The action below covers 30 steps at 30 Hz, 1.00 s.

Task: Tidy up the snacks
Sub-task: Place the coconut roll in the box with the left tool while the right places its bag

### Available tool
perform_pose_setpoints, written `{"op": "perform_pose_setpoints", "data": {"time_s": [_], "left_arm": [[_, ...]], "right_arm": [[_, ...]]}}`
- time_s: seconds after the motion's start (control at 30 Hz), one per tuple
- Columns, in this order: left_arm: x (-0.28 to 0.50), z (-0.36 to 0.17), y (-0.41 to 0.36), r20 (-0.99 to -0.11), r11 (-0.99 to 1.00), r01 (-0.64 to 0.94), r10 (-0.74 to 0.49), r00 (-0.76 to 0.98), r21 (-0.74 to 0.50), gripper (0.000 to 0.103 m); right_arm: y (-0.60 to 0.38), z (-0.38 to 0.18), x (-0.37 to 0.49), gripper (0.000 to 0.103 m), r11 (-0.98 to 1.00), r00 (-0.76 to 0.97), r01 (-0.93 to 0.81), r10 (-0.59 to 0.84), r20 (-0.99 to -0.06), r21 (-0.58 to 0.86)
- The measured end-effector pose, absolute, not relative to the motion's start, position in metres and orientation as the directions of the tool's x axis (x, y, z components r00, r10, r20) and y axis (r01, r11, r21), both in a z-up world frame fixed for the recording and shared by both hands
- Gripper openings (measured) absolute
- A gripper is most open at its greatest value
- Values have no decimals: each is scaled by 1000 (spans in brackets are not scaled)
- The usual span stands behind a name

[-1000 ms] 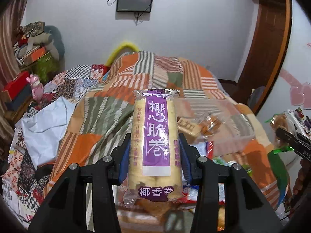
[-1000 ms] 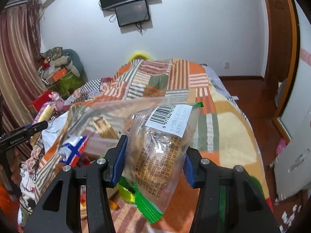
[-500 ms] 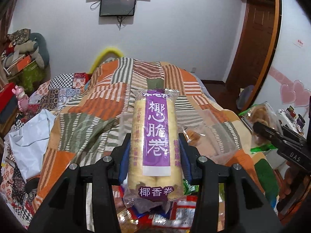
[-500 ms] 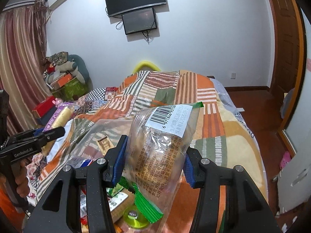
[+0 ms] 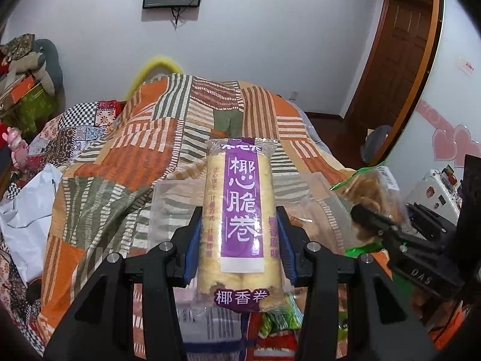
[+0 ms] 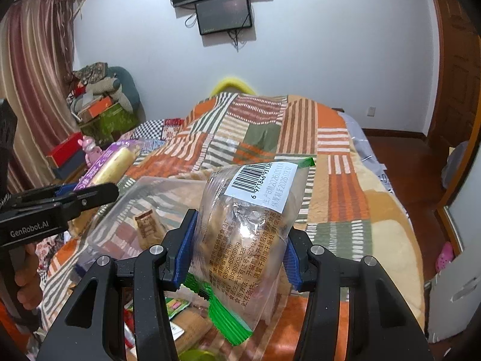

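Note:
My left gripper (image 5: 239, 240) is shut on a purple-labelled coconut roll pack (image 5: 240, 210), held upright above the bed; the pack also shows in the right wrist view (image 6: 111, 165). My right gripper (image 6: 237, 246) is shut on a clear cookie bag with green ends and a barcode label (image 6: 249, 225), which also shows in the left wrist view (image 5: 366, 192). A clear plastic container (image 6: 156, 207) lies on the patchwork blanket ahead of both grippers, with one small wrapped snack (image 6: 147, 225) inside. Loose snack packets (image 5: 276, 325) lie below the grippers.
The patchwork blanket (image 5: 168, 138) covers the bed. A white plastic bag (image 5: 27, 210) lies at the bed's left. Boxes and stuffed toys (image 6: 99, 105) are piled at the left wall. A wooden door (image 5: 393, 57) and bare floor (image 6: 399, 156) are at the right.
Both grippers, still holding their snacks, have swung toward the clear container; it now lies straight ahead, and each gripper shows closer in the other's view.

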<state>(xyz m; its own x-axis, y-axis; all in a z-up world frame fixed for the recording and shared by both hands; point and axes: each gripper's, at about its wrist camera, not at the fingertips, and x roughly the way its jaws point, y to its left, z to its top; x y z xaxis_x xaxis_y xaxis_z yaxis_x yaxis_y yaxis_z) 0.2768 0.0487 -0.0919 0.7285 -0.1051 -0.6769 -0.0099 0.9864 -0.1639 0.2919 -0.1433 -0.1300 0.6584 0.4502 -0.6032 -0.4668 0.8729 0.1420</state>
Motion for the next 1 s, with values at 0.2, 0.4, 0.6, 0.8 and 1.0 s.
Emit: {"op": "perform_pose_setpoints", "data": {"time_s": [0.2, 0.4, 0.6, 0.8, 1.0], "left_arm": [[301, -103, 45, -713, 983, 4, -137, 687, -185, 45], [322, -116, 33, -756, 984, 26, -154, 637, -178, 45], [326, -118, 26, -758, 984, 52, -167, 630, -173, 45], [321, -118, 30, -758, 985, 41, -156, 633, -168, 45], [307, -114, 40, -759, 988, 17, -127, 639, -151, 46]], "right_arm": [[-135, -138, 306, 47, 864, 631, -486, 449, -633, 130], [-129, -146, 313, 47, 855, 601, -505, 448, -662, 120], [-124, -153, 316, 47, 841, 568, -527, 452, -688, 118], [-117, -158, 315, 49, 837, 552, -541, 429, -715, 84], [-122, -150, 310, 58, 842, 570, -536, 416, -709, 64]]}}
